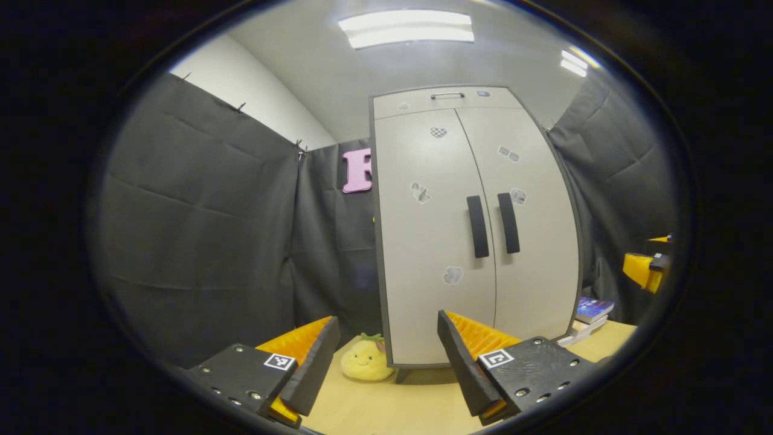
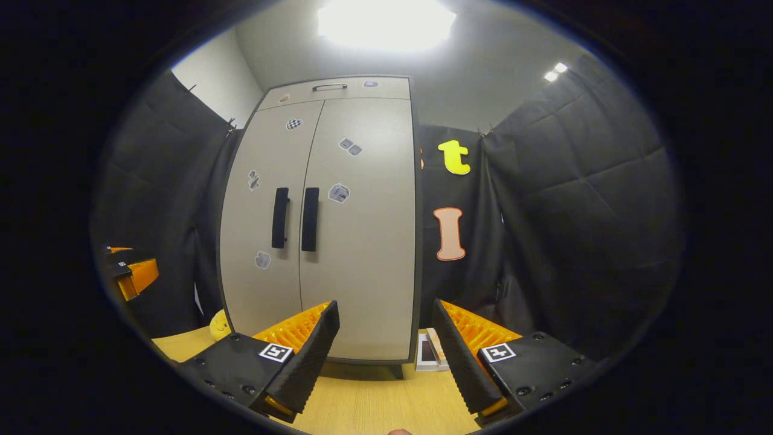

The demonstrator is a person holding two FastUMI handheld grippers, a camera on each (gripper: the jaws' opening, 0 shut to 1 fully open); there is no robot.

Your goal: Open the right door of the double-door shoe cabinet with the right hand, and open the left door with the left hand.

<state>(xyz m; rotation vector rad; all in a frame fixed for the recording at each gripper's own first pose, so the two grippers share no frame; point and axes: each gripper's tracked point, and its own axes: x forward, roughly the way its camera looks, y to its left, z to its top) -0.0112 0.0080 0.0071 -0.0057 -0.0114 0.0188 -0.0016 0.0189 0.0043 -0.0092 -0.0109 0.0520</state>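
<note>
The grey double-door shoe cabinet (image 1: 465, 181) (image 2: 326, 199) stands upright on the wooden table with both doors closed. Two dark vertical handles sit side by side at the seam: the left door handle (image 1: 477, 226) (image 2: 280, 217) and the right door handle (image 1: 508, 222) (image 2: 310, 219). My left gripper (image 1: 386, 332) is open, low before the cabinet's left lower corner, well short of the doors. My right gripper (image 2: 384, 320) is open too, low by the cabinet's right lower corner. Each gripper appears at the edge of the other's view, the right gripper (image 1: 649, 266) and the left gripper (image 2: 130, 269).
A yellow plush toy (image 1: 365, 359) (image 2: 218, 325) lies on the wooden table (image 1: 392, 405) (image 2: 362, 402) at the cabinet's left foot. Stacked books (image 1: 589, 317) (image 2: 430, 350) lie at its right foot. Black cloth walls close in on both sides and behind.
</note>
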